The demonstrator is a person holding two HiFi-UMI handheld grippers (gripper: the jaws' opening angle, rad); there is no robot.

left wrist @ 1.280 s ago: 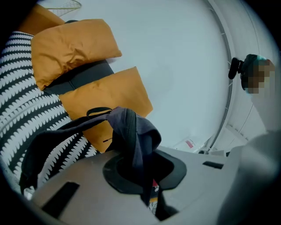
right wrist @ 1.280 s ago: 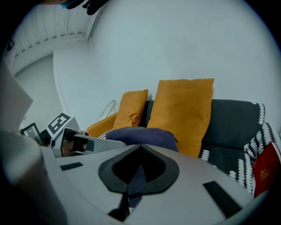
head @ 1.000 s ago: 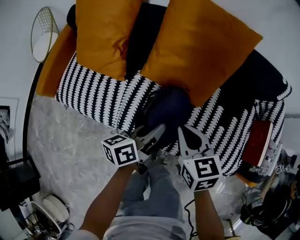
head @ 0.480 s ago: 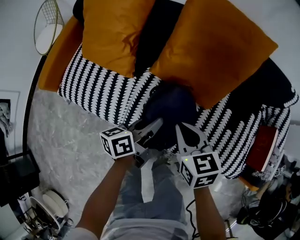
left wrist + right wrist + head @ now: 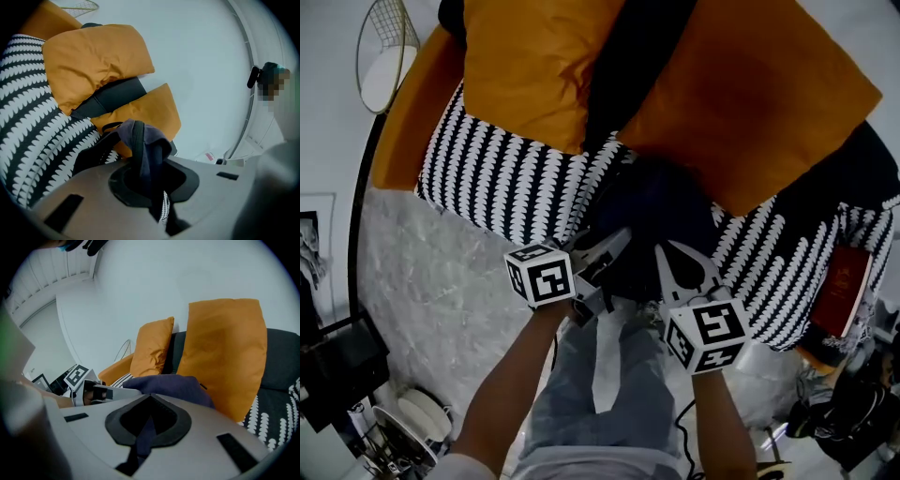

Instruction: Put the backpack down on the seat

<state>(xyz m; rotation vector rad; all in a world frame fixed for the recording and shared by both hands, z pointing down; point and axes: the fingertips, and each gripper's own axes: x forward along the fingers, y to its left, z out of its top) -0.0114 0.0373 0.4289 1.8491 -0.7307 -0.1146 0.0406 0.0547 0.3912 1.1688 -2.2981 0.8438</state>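
The left tool (image 5: 147, 174) is pinched almost closed on a dark strap (image 5: 137, 140) and a fold of navy cloth from the backpack (image 5: 654, 208), both sticking up between its jaws. The backpack lies mid-sofa, over the front edge of the striped seat (image 5: 502, 178). Its top is against the lower corner of the right cushion (image 5: 759, 94), and the left cushion (image 5: 534, 66) is near it. The right tool (image 5: 149, 422) is clamped too, with a tongue of the same navy cloth caught between its jaws.

I judge this to be the setting-down step, close to its end: the backpack is over the seat and both tools grip its near side. The next move calls for easing it down until the seat takes its weight. Both tools then need to open and draw back without snagging the strap.

I cannot tell whether its bottom touches the seat. The tools and the person's arms cover its near side, and the dark cloth shows little shape. The cushion tops run out of the head view.
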